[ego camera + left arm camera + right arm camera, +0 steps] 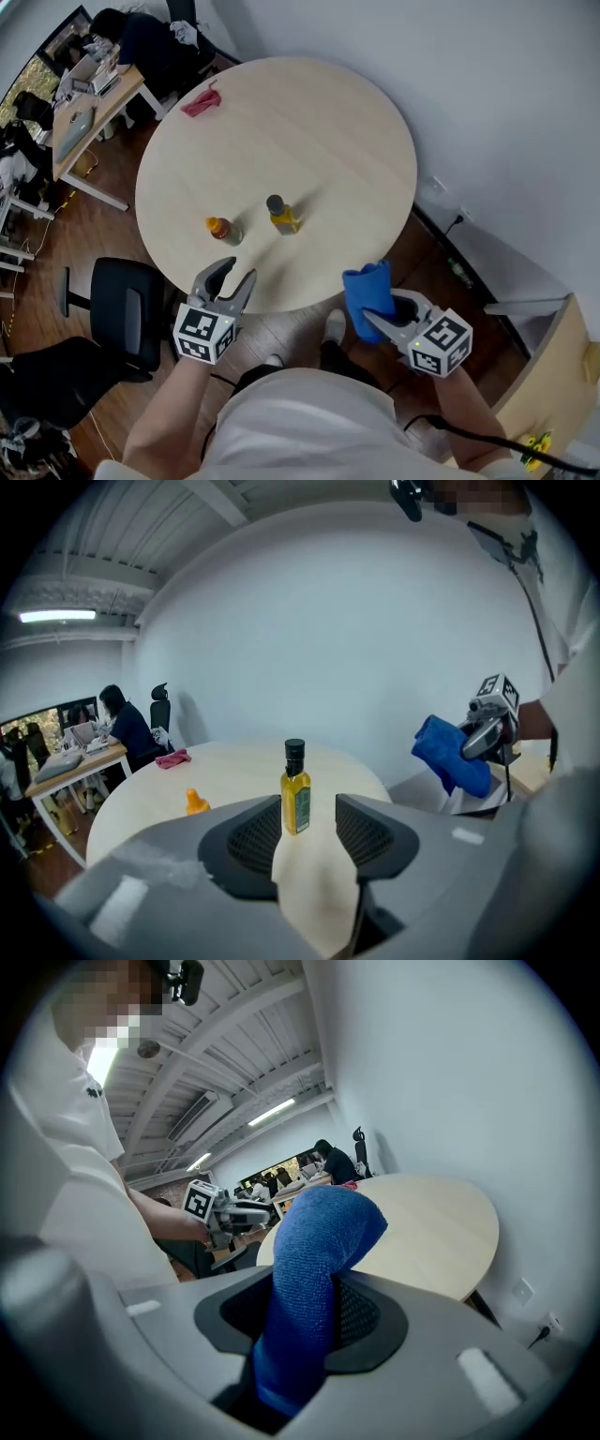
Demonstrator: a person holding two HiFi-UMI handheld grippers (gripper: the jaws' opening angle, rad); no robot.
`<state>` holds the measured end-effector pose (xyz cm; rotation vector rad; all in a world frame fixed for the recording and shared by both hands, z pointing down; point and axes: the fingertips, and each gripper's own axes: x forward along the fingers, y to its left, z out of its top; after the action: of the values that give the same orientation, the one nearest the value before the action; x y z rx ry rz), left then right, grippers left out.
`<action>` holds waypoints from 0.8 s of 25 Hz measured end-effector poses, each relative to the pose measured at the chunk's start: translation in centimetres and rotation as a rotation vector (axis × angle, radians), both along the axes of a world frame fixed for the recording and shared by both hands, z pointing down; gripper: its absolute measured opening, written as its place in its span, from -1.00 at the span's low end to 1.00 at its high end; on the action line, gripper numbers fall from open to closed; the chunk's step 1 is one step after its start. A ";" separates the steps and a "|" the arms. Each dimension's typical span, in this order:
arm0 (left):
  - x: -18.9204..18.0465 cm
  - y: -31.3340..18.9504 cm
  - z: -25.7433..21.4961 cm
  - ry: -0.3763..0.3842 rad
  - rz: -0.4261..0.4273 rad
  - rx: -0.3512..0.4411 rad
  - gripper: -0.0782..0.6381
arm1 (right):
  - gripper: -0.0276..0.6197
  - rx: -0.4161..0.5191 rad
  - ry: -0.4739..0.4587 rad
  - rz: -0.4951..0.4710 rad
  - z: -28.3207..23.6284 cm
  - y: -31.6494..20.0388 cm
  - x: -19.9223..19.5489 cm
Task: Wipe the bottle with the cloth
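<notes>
The round table (281,112) takes most of the head view, and the person stands at its 6 o'clock edge. The left tool (236,274) is over the edge at about 7 o'clock. Its jaws are apart with nothing between them, and in its own view they point at the bottle but do not touch it. The right tool (382,314) is off the table at about 5 o'clock, closed on the blue cloth (368,298). It holds the cloth by its lower part, so a thick fold stands out beyond the jaws. The bottle (281,216) stands upright on the table, a little toward 6 o'clock from the centre. It has a black cap on and holds yellow liquid, nearly up to the shoulder. A smaller bottle (223,230) with an orange cap stands near it on the 9 o'clock side, and what is inside I cannot tell. A red rag (202,101) lies far away at 11 o'clock. I think wiping has not begun. The bottle is tall, narrow and free, so a push from the cloth before the left tool holds it could tip it, maybe against the smaller bottle. Too hard a rub could also pull the cloth out of the jaws.
</notes>
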<state>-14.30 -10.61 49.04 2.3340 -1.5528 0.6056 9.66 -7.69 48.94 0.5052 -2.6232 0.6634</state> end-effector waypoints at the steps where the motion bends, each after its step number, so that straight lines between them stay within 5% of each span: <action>1: 0.0 1.4 -0.2 0.022 0.002 0.001 -0.25 | -0.43 0.013 0.001 0.006 -0.5 0.8 -0.4; 14: -7.2 22.6 -3.2 0.195 0.067 0.099 -0.33 | -0.43 0.113 0.019 0.166 -4.7 18.5 -8.8; 20: -9.0 30.6 -1.6 0.207 0.097 0.053 -0.34 | -0.43 0.094 0.057 0.171 -5.5 28.1 -9.9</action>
<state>-23.33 19.95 47.47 2.4340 -1.3869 0.3344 -0.26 20.44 43.41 0.7728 -2.5862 0.5692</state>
